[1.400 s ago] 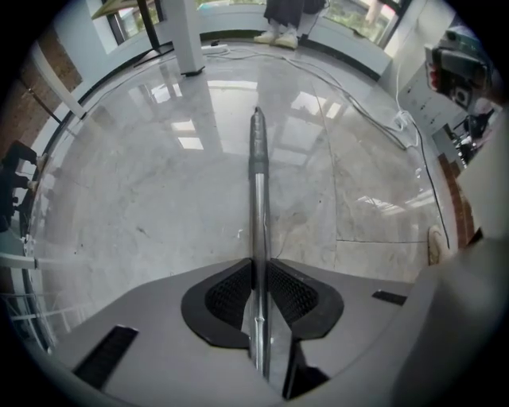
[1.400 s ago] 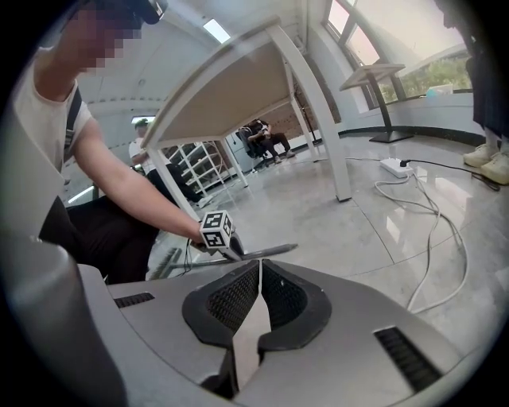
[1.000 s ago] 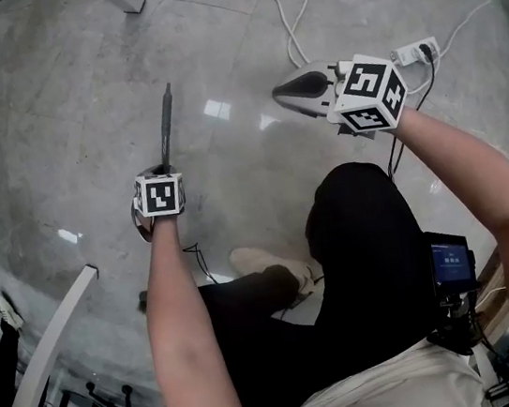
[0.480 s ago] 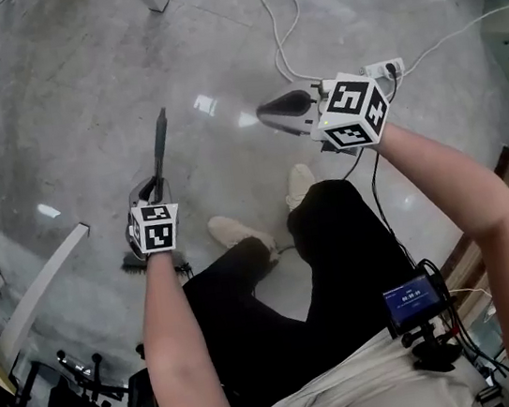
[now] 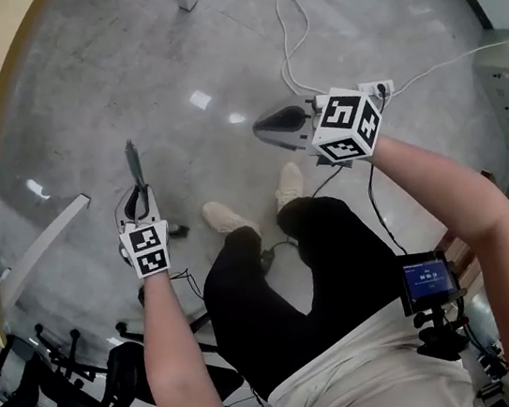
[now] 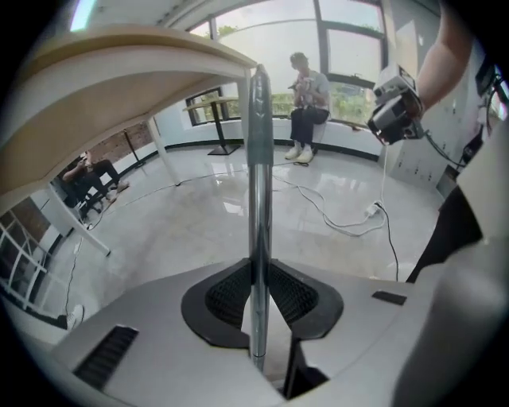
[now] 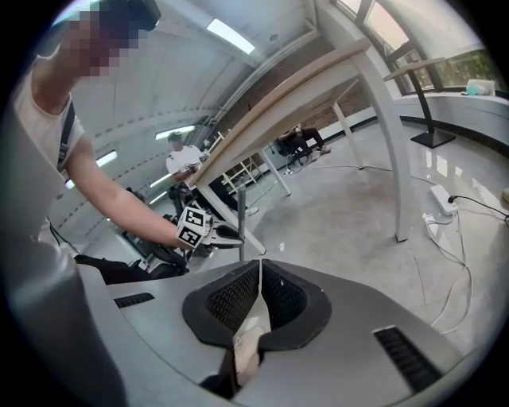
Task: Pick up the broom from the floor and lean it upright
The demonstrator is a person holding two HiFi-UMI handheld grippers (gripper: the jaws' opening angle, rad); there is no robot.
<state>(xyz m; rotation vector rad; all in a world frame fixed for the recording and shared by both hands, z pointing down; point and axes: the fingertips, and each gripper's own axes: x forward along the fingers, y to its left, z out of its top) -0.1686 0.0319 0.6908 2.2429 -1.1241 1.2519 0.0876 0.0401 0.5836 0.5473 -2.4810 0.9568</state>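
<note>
The broom's metal handle (image 6: 256, 207) stands nearly upright between the pads of my left gripper (image 6: 256, 274), which is shut on it. Its grey grip (image 6: 258, 111) tops the pole. From the head view, the handle (image 5: 133, 164) rises past my left gripper (image 5: 136, 206), off the floor on the left; the brush end is hidden below my hand. My right gripper (image 5: 279, 126) hangs apart to the right, above the floor. Its pads (image 7: 259, 270) are pressed together with nothing in them. The right gripper view shows the left gripper (image 7: 216, 233) holding the pole (image 7: 241, 208).
A wood-topped table (image 6: 119, 71) with white legs (image 5: 43, 244) stands to the left. A power strip (image 5: 380, 89) and white cables (image 5: 287, 41) lie on the grey floor ahead. Office chairs (image 5: 73, 386) crowd the lower left. A person (image 6: 306, 95) sits far off by the windows.
Both grippers have risen well above the floor. The left one has carried the broom handle up with it, and the handle now stands steeper. The right gripper stayed shut and empty.
</note>
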